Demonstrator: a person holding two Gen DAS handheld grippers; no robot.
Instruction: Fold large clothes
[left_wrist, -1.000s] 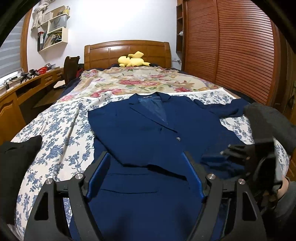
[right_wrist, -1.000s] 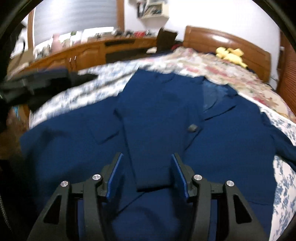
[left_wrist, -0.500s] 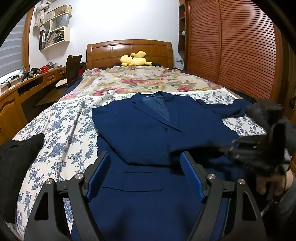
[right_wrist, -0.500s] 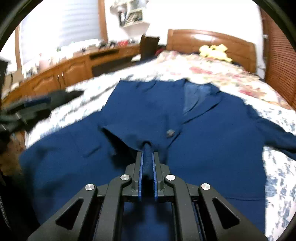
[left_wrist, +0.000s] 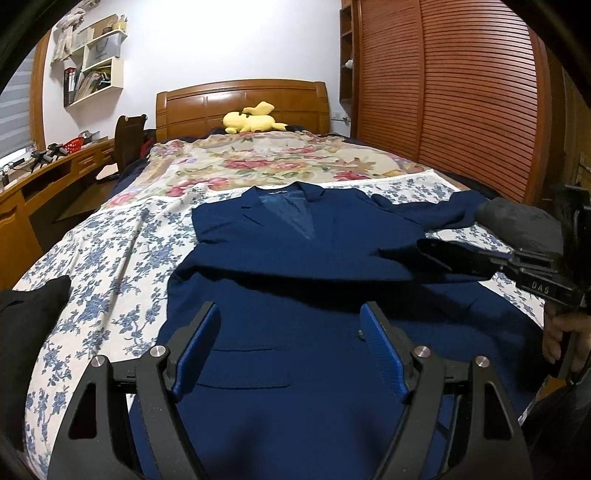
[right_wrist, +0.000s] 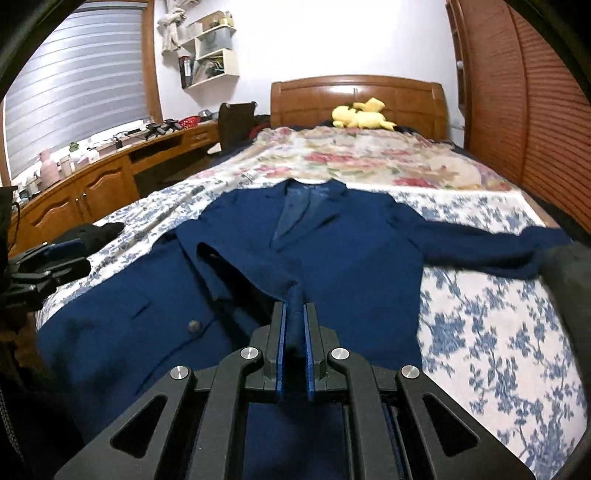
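Garment: navy blazer (right_wrist: 343, 243) spread face-up on the bed, collar toward the headboard (right_wrist: 354, 96), lapels open on a lighter blue lining.
Bedding: blue-and-white floral sheet (right_wrist: 480, 332) under the blazer; a rose-patterned blanket (right_wrist: 369, 162) lies beyond the collar.
Right gripper (right_wrist: 293, 332): jaws have just closed and are clamped on a fold of blazer fabric, a pinched ridge showing between the blue pads; the cloth is lifted and pulled taut from the pinch.
Left gripper (left_wrist: 291, 339): jaws wide apart, nothing between them, poised over the lower part of the blazer; contact with the cloth cannot be told.
Sleeve: one blazer sleeve (right_wrist: 491, 247) stretches out across the sheet to the right.
Other: yellow plush toy (left_wrist: 255, 120) by the headboard; black garment (left_wrist: 26, 332) at the left bed edge.
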